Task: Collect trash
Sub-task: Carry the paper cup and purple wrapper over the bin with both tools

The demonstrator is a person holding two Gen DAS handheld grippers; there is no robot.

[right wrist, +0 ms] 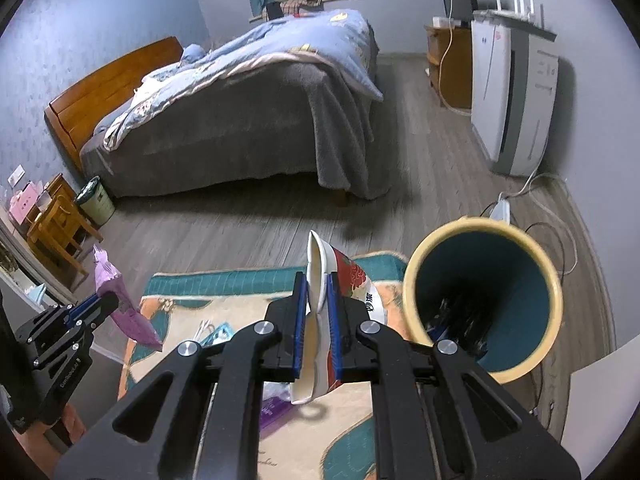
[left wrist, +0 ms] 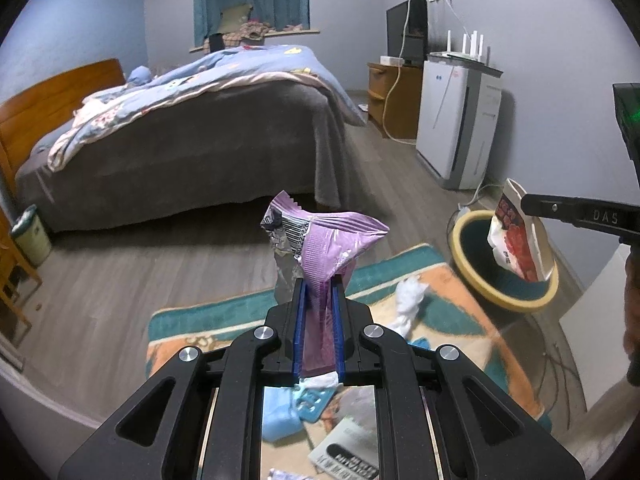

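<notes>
Above the patterned rug (left wrist: 452, 292), left tool (left wrist: 319, 280) pinches a crumpled purple wrapper (left wrist: 320, 240); right tool (right wrist: 318, 280) clamps a flattened red-printed paper cup (right wrist: 352, 276).

The lower part of the purple wrapper (left wrist: 320, 240) is hidden between the left tool's (left wrist: 319, 292) blue pads. At 6 o'clock, the tool's frame covers most of a booklet (left wrist: 344, 446) and a blue pack (left wrist: 280, 416). At 3 o'clock the picture's edge cuts off the right tool (left wrist: 532, 204). Inside the bin (right wrist: 484, 300), the dark contents are too blurred to tell.
</notes>
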